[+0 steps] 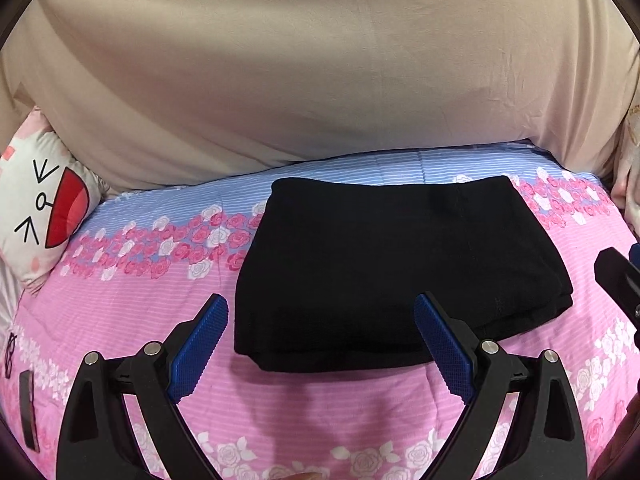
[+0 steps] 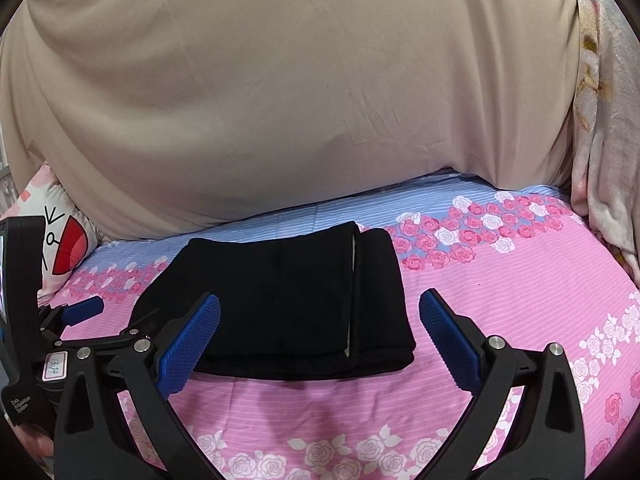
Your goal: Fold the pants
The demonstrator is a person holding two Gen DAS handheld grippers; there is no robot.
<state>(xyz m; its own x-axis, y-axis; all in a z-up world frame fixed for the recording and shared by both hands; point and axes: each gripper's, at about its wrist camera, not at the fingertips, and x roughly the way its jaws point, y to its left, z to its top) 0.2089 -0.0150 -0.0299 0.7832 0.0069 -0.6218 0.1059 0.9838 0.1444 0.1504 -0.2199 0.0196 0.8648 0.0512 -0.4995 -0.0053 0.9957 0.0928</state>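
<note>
Black pants (image 1: 384, 272) lie folded on the floral bedsheet (image 1: 280, 412), left gripper (image 1: 320, 344) and right gripper (image 2: 320, 340) both spread wide, empty, near the pants' front edge.

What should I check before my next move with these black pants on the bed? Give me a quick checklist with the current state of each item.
1. Left tool open and empty: ok.
2. Right tool open and empty: ok.
3. Black pants lying in a compact folded stack on the floral bedsheet: ok.
4. Edges aligned: not ok; in the right wrist view one layer sticks out on the right past the upper fold.
5. Cartoon pillow and beige cover apart from the pants: ok.
6. Underside layers flat: cannot tell, hidden.
</note>
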